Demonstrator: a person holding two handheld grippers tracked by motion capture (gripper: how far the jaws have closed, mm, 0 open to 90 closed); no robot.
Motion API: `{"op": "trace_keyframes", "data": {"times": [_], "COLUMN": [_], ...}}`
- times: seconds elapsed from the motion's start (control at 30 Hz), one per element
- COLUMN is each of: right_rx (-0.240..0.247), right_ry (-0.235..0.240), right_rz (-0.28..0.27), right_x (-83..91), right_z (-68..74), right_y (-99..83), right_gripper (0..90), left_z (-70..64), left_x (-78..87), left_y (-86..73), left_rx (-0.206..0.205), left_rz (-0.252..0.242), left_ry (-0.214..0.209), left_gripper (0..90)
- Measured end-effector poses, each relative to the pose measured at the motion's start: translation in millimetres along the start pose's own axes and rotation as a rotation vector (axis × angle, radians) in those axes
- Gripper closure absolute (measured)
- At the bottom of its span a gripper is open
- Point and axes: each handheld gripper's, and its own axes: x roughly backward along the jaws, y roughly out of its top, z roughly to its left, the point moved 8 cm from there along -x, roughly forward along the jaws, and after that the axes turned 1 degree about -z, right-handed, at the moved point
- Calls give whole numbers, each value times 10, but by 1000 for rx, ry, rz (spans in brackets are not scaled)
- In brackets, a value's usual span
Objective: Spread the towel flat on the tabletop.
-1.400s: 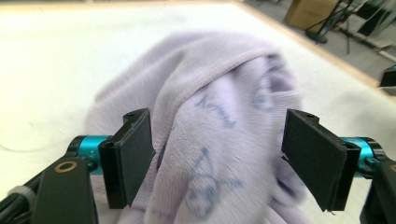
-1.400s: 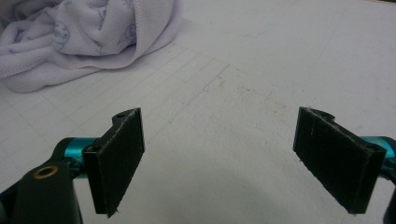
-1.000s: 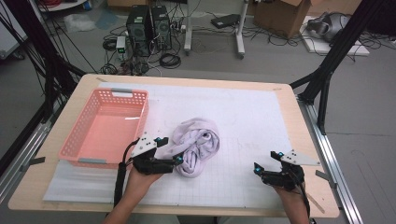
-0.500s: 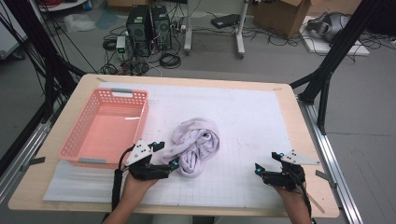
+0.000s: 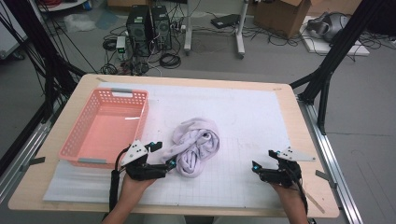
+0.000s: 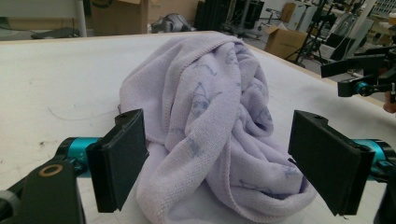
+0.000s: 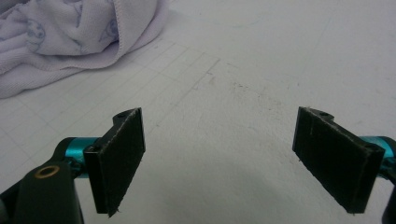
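The crumpled towel [image 6: 219, 126] is bracketed by the wide-open left gripper [image 6: 224, 168], while the open, empty right gripper [image 5: 266, 161] is held well apart.

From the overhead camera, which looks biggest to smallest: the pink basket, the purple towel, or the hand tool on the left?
In the high view:
1. pink basket, clearly the largest.
2. purple towel, bunched up, about half the basket's spread.
3. left tool, smallest, though it sits nearer the camera.
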Motion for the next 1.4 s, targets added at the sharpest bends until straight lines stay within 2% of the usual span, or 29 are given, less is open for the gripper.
{"op": "trace_keyframes", "data": {"times": [0.23,0.37,0.5,0.7,0.9,1.07,1.13,1.2,1.23,1.27,1.3,1.33,1.4], "right_rx": [-4,-9,-11,18,54,86,82,96,107,96,80,81,97], "right_ry": [2,1,41,104,175,193,201,179,153,171,192,193,186], "right_rz": [2,18,41,47,72,113,130,168,168,167,171,173,186], "right_x": [30,-31,-115,-242,-480,-815,-969,-1108,-1136,-1142,-1142,-1135,-1080], "right_z": [14,37,127,292,505,723,815,873,879,898,913,910,881], "right_y": [-11,-4,10,83,155,281,323,325,337,351,349,345,341], "right_gripper": [157,156,158,301,434,487,495,558,617,708,746,812,851], "left_z": [-6,1,7,-5,-3,13,24,36,37,38,35,26,16], "left_x": [-27,-26,-1,23,-56,-147,-180,-199,-207,-214,-218,-225,-223], "left_y": [3,-17,-60,-100,-191,-267,-287,-301,-309,-318,-332,-345,-355], "left_rx": [6,2,7,8,9,14,24,34,38,36,34,33,16], "left_rz": [2,12,27,46,109,165,184,208,217,229,248,265,278], "left_ry": [-7,-8,-9,-10,-5,-8,-4,2,2,3,1,-7,-4], "left_gripper": [206,214,235,288,352,380,387,425,462,522,599,697,814]}}
